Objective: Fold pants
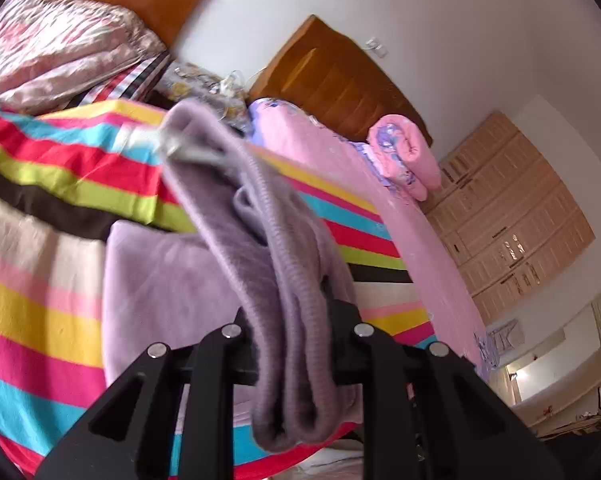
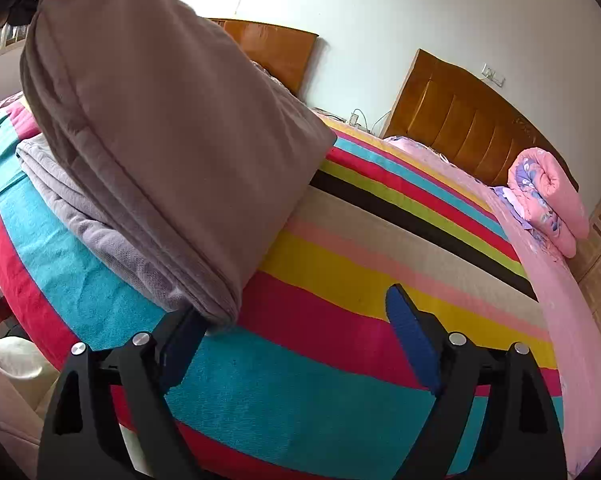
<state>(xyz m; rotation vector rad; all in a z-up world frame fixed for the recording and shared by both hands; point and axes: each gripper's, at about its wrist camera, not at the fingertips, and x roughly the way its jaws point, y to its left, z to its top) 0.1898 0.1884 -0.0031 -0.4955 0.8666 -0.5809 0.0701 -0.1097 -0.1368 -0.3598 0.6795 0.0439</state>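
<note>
The mauve fleece pants [image 1: 228, 240] hang in thick folded layers over the striped bedspread [image 1: 40, 168]. My left gripper [image 1: 296, 340] is shut on the pants' ribbed edge, which bunches between its fingers and droops toward the camera. In the right wrist view the pants [image 2: 160, 128] are lifted at the upper left, with their lower part lying on the bedspread [image 2: 340, 280]. My right gripper [image 2: 296, 320] is open and empty just above the bedspread; its left finger [image 2: 180, 344] touches the pants' lower corner. The other gripper [image 1: 188, 148] shows blurred at the pants' far end.
A rolled pink floral quilt [image 2: 548, 200] lies at the bed's right by a brown headboard [image 2: 460, 120]. A crumpled floral quilt [image 1: 52, 44] sits at the far left. A wooden wardrobe [image 1: 512, 208] stands to the right.
</note>
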